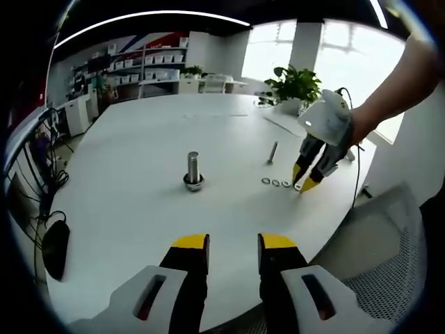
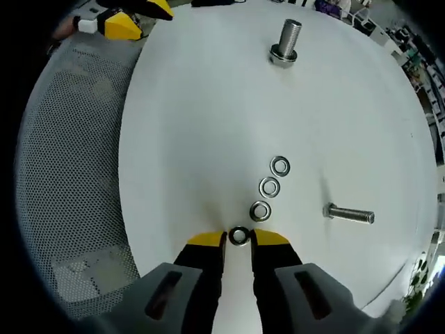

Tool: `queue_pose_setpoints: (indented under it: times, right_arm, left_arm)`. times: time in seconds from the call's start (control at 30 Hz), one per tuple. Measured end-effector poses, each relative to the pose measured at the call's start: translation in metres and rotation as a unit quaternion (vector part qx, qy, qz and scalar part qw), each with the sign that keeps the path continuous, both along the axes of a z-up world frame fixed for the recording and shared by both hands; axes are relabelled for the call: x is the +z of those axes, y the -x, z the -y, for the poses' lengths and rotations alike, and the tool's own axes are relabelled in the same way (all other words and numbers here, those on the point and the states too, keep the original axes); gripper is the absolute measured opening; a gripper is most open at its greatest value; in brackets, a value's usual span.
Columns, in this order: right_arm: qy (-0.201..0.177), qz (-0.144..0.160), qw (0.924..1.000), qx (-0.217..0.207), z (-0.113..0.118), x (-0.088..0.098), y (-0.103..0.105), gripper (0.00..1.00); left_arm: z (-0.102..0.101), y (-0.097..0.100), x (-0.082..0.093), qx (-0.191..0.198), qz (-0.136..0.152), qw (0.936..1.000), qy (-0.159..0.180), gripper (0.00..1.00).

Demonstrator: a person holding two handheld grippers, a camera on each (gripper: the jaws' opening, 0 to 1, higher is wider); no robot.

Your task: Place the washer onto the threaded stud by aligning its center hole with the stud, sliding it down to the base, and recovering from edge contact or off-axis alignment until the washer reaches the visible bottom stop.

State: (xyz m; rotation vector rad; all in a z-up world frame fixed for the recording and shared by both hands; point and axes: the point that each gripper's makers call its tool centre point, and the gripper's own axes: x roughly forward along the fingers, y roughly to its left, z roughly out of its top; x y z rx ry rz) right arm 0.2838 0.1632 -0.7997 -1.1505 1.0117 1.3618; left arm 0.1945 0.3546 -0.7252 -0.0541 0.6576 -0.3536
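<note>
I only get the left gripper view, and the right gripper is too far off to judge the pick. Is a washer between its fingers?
Observer: Yes. One washer lies flat on the table between the right gripper fingers. I cannot tell whether they pinch it.
Operator: How many lie beyond it?
Observer: Three more washers in a row leading away from the fingers, the nearest just clear of them.
</note>
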Motion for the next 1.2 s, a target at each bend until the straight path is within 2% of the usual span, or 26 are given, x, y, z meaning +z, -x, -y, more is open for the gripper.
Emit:
queue_pose_setpoints:
  times: [0.07, 0.2, 0.37, 0.53, 0.63, 0.93, 1.2]
  right_arm:
    - [-0.008, -0.007, 0.9999, 0.01, 0.0008, 0.0003, 0.0, 0.19]
    - [-0.004, -0.017, 0.9971, 0.075, 0.0018, 0.0011, 0.0042, 0.22]
    - [0.004, -0.013, 0.9967, 0.08, 0.0007, 0.0003, 0.0008, 0.19]
    - [0.033, 0.003, 0.9957, 0.086, -0.0005, -0.0003, -0.0001, 0.16]
    - [0.04, 0.015, 0.9975, 0.056, 0.0004, -0.0011, -0.0015, 0.15]
    - [0.035, 0.018, 0.9989, 0.026, -0.0001, -0.0009, -0.0021, 0.15]
    - [-0.001, 0.015, 0.9992, -0.037, 0.0018, -0.0001, -0.0041, 0.14]
  left_arm:
    - [0.0002, -0.0001, 0.0006, 0.0, 0.001, 1.0, 0.001, 0.26]
    - [0.0, -0.0004, 0.0008, 0.0, 0.002, 1.0, 0.001, 0.26]
    - [0.0002, -0.0005, 0.0013, 0.0, 0.004, 1.0, 0.001, 0.26]
    - [-0.0003, -0.001, 0.0023, 0.002, 0.006, 1.0, 0.0, 0.25]
    - [-0.0003, -0.0009, 0.0023, 0.002, 0.006, 1.0, 0.0, 0.25]
    - [-0.0002, -0.0004, 0.0013, 0.002, 0.003, 1.0, -0.002, 0.25]
    - [-0.0023, -0.0008, 0.0012, 0.007, 0.003, 1.0, -0.004, 0.25]
